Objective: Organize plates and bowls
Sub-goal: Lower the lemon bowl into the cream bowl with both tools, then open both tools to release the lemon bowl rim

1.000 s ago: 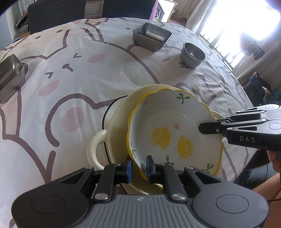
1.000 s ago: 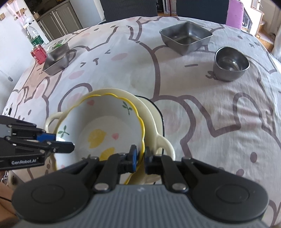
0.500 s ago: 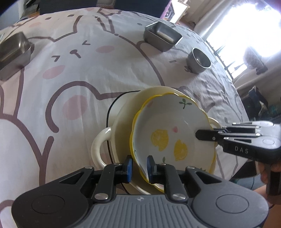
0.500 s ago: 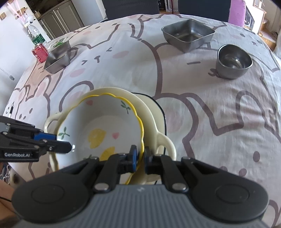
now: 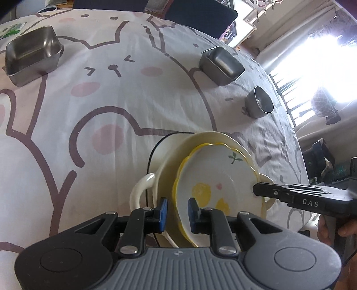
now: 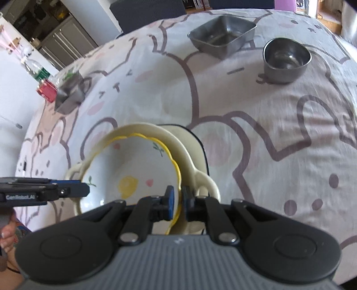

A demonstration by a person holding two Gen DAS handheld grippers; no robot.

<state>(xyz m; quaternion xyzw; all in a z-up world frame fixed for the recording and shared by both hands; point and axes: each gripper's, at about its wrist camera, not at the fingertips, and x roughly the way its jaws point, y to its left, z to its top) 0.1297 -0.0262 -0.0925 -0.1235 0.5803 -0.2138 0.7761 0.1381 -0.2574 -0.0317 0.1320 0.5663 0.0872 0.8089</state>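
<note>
A: What is on the left?

B: The left tool [image 5: 177, 212], its jaws opening, straddles the near rim of the lemon-print bowl [image 5: 214, 178] without pressing it.

A: And the bowl?

B: It sits nested in a cream handled dish [image 6: 198, 178] on the cloth-covered counter [image 5: 111, 100].

A: On the right?

B: The right tool [image 6: 177, 199] pinches the bowl's opposite rim.

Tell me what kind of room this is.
Probably a dining area in a home: a round table under a cartoon bear tablecloth holds a lemon-patterned bowl and steel dishes, dark chairs stand behind it, and kitchen-style cabinets line the far wall.
</note>
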